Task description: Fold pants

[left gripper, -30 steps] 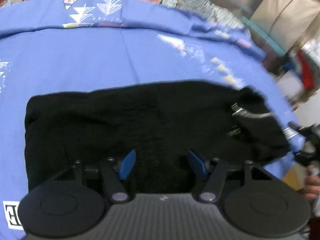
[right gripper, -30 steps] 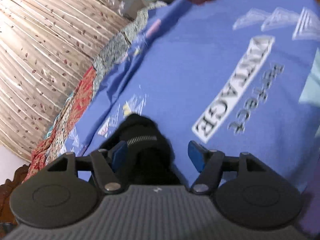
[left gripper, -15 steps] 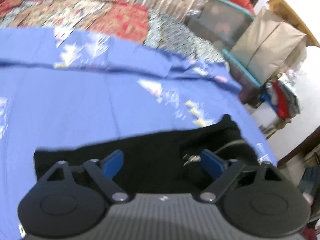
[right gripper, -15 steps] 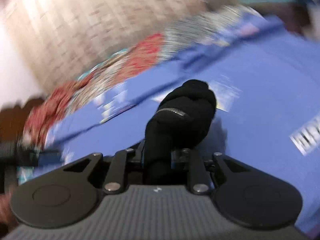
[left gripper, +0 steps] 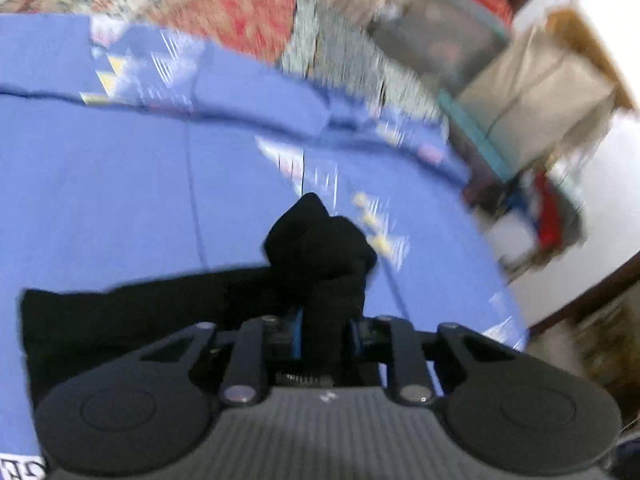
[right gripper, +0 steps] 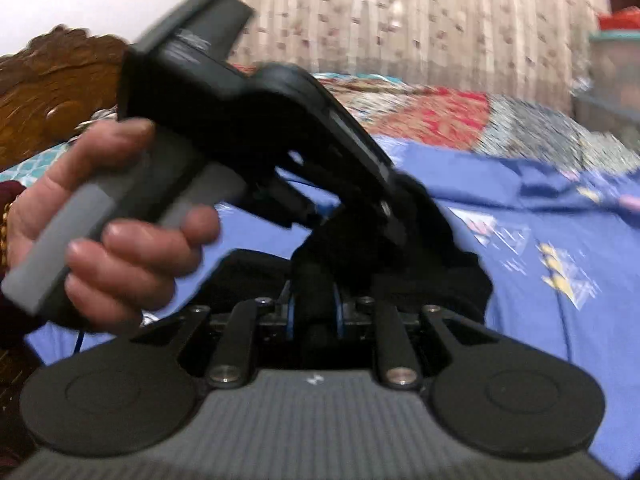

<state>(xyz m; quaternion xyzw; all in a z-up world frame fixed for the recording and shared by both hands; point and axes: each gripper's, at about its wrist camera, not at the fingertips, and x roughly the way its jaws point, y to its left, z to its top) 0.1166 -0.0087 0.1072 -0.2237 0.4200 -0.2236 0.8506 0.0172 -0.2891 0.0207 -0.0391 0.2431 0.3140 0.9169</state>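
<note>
Blue printed bedsheet is seen in the left wrist view beneath soft black pants; a bunched fold is pinched in the closing left tool. Pleated curtain is seen in the right wrist view; the pants are likewise pinched in the closing right tool, with a hand gripping the other tool's grey handle.
</note>
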